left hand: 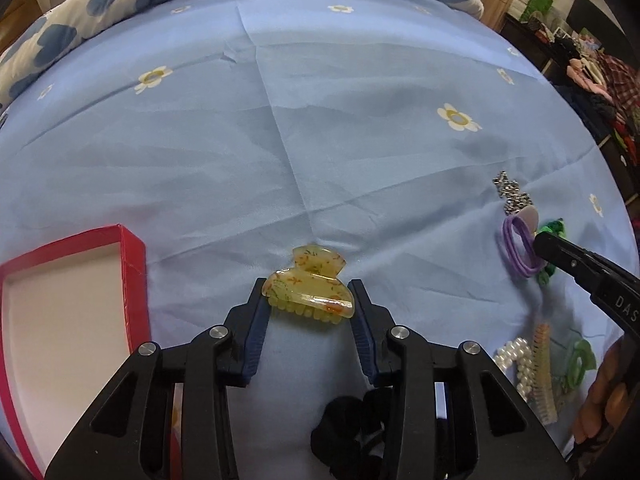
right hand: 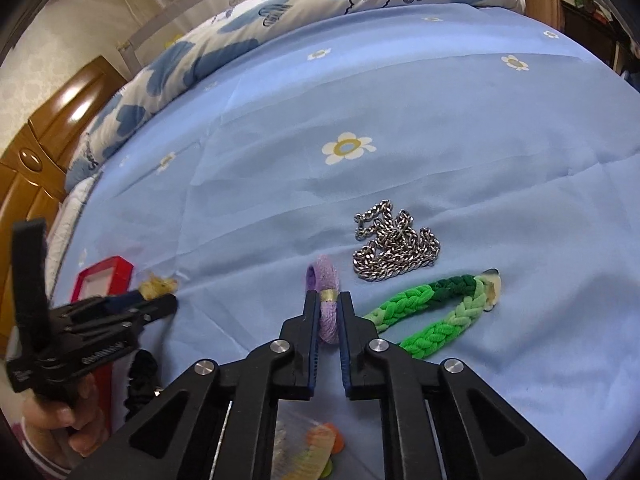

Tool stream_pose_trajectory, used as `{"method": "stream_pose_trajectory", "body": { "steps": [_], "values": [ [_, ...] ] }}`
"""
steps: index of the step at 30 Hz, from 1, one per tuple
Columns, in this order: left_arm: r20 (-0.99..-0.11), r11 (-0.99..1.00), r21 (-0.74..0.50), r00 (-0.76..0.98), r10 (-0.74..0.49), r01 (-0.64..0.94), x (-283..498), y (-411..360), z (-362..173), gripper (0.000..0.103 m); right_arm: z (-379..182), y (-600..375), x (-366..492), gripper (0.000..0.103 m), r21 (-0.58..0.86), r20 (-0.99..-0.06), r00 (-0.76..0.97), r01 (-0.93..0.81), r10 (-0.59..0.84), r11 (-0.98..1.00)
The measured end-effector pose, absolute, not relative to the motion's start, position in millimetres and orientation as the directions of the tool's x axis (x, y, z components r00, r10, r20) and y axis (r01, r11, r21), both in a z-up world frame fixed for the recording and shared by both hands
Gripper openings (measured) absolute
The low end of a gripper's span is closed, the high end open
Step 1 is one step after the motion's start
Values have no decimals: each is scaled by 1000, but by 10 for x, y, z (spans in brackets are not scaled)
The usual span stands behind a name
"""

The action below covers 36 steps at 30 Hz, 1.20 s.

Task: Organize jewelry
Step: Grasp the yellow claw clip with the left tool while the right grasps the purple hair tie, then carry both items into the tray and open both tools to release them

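Observation:
A translucent yellow claw clip [left hand: 306, 280] lies on the blue flowered sheet [left hand: 320, 140]. My left gripper [left hand: 308, 302] is shut on it, one blue pad against each end. Seen from the right wrist, that gripper [right hand: 166, 300] points down with the yellow clip [right hand: 156, 286] at its tips. My right gripper [right hand: 328, 304] is shut on a purple hair tie [right hand: 329, 278], which stands on edge between the pads near its gold band. The left wrist view shows the right gripper [left hand: 538, 240] reaching in from the right onto the purple tie [left hand: 516, 242].
An open red box [left hand: 134, 264] with a white inside sits at the left. Nearby lie a silver chain [right hand: 396, 248], a green braided tie [right hand: 436, 320], a black scrunchie [left hand: 352, 428], a pearl clip [left hand: 516, 364] and a comb clip [left hand: 544, 372]. A folded quilt [right hand: 248, 20] borders the back.

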State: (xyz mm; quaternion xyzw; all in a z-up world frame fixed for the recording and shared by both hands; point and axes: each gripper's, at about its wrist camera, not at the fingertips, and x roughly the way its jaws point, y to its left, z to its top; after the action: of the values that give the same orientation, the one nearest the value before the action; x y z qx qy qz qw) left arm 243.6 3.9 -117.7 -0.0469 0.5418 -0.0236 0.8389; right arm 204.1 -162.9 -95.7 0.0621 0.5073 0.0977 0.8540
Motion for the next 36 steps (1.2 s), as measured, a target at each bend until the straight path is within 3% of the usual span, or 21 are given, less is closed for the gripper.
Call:
{"method": "stream_pose_trajectory", "body": {
  "steps": [12,36],
  "values": [
    [-855,983,-181,500,-137,-39,1888,362,-704,37,-714,-1318,1814,8,266,-819,481,-164,312,950],
    [-864,952,-112,502,48,-284,1392,1859,-786,37,-785,566,1765,8,353,-787,354,-414,506,839]
  ]
}}
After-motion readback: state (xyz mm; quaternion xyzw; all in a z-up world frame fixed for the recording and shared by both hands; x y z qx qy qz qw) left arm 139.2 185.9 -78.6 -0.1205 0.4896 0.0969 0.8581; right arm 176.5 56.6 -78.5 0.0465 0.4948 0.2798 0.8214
